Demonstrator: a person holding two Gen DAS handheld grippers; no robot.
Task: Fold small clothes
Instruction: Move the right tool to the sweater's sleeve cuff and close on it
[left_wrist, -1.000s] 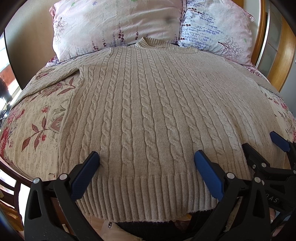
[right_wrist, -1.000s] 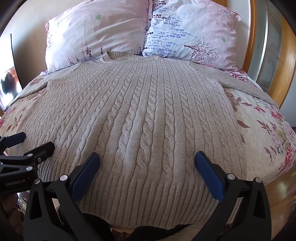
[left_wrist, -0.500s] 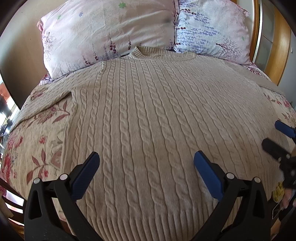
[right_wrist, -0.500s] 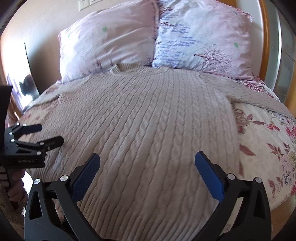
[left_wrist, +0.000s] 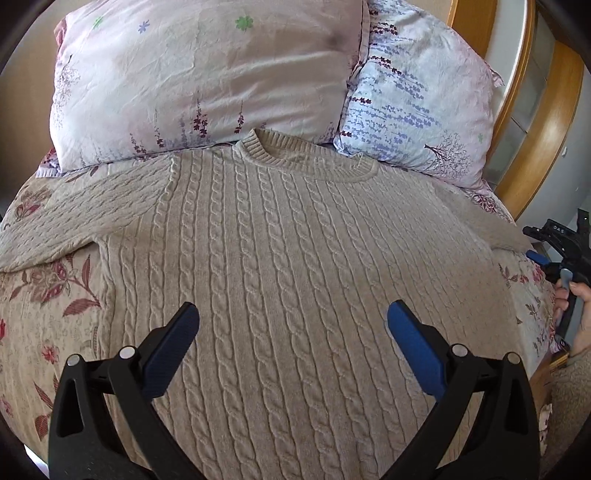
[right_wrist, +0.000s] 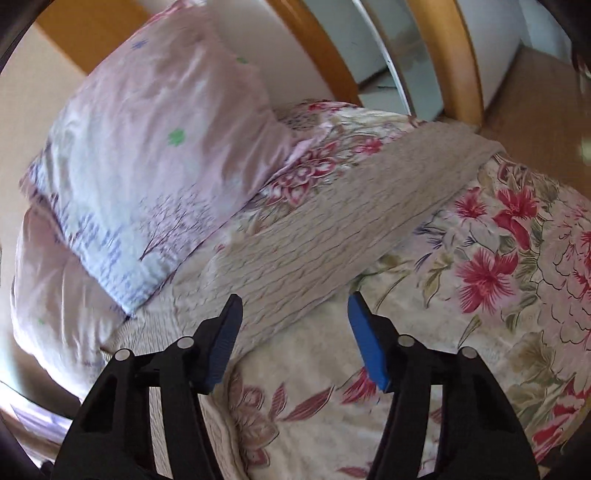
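Sweater (left_wrist: 295, 258) lies flat on the bed (right_wrist: 498, 295). Left gripper (left_wrist: 291, 325) hangs spread above it. Right gripper (right_wrist: 295, 314), jaws just narrowed yet apart, pinches nothing by the sleeve (right_wrist: 351, 221).

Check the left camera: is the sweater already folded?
No, the sweater lies spread flat on the bed, with its sleeve stretched out to the side.
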